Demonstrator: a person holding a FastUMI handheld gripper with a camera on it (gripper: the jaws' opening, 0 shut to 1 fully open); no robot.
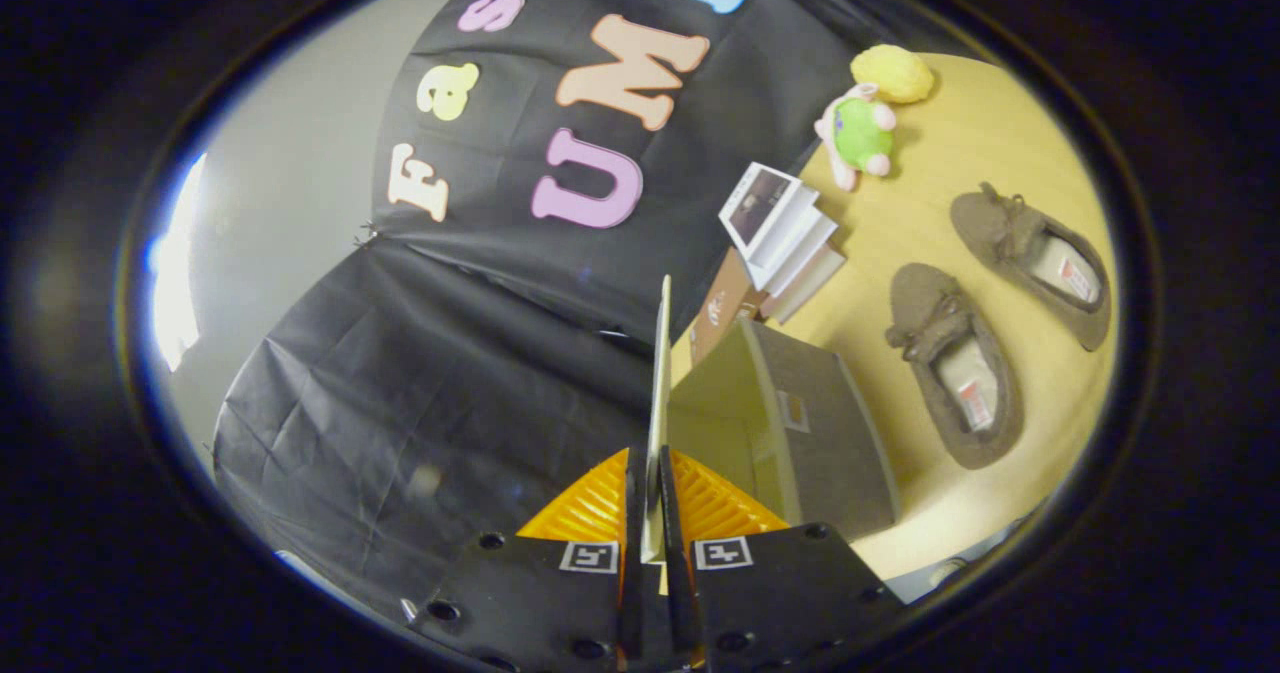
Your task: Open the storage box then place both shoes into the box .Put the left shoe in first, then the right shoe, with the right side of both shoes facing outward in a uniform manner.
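Observation:
My gripper (653, 513) is shut on the thin edge of the storage box's lid (660, 373), which stands up edge-on between the fingers. The view is rolled sideways. The grey storage box (820, 423) lies open just right of the fingers, its pale inside showing. Two brown moccasin shoes rest on the wooden table (1000, 123) beyond the box: one shoe (955, 363) close to the box, the other shoe (1040, 258) farther out. Both have light insoles with a small red-marked label.
A stack of white books (785, 238) and a brown carton (722, 308) lie beyond the box. A green and pink plush toy (858, 133) and a yellow ball (893, 73) sit farther back. Black cloth walls the booth to the left.

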